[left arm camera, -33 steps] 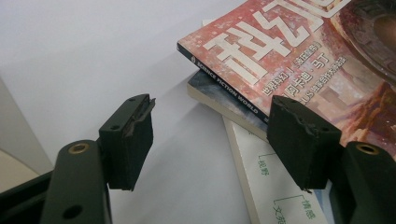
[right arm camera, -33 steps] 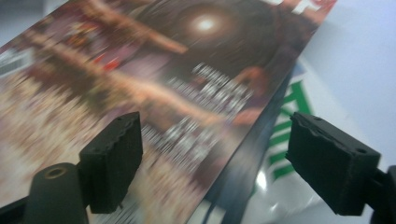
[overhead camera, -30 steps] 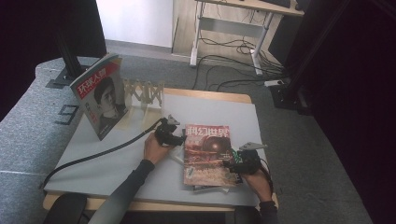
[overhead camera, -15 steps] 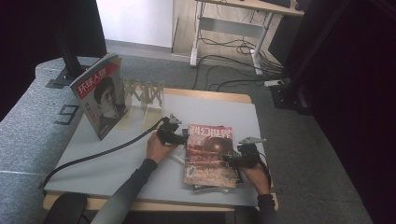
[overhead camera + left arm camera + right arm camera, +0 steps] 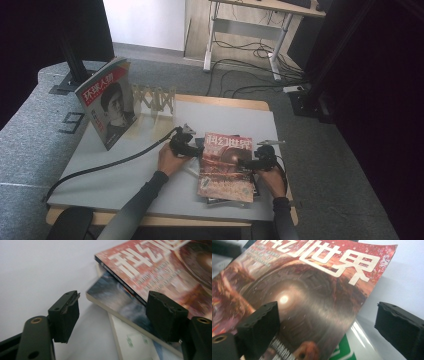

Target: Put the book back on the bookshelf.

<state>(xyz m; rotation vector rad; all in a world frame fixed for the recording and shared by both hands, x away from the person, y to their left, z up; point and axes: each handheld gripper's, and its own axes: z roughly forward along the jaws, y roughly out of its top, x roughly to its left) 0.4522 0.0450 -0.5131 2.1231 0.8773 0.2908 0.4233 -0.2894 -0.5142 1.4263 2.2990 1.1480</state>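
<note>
Two grippers: both at the pile of magazines near the front of the table [image 5: 125, 175], one on each side of it.
Change: the red magazine [image 5: 225, 167] on top of the pile lies a little farther right than a second ago, and the right gripper [image 5: 250, 162] has shifted with it along the right edge.
Left gripper [image 5: 192, 149]: at the pile's upper left corner; jaws have just been opening, now apart, the corner of the red magazine near the right-hand jaw in the left gripper view, no pad pressing on it.
Right gripper jaws: just been opening, now wide, astride the right edge of the red magazine [image 5: 294, 302], not pinching it.
Under the red magazine: a blue-grey magazine [image 5: 117, 300] and a white one [image 5: 130, 340] below that, edges sticking out.
Around: a magazine with a portrait cover [image 5: 107, 102] stands upright at the back left, leaning on a wooden rack [image 5: 155, 97]; well apart from the pile.
In the way: nothing between grippers and pile.
</note>
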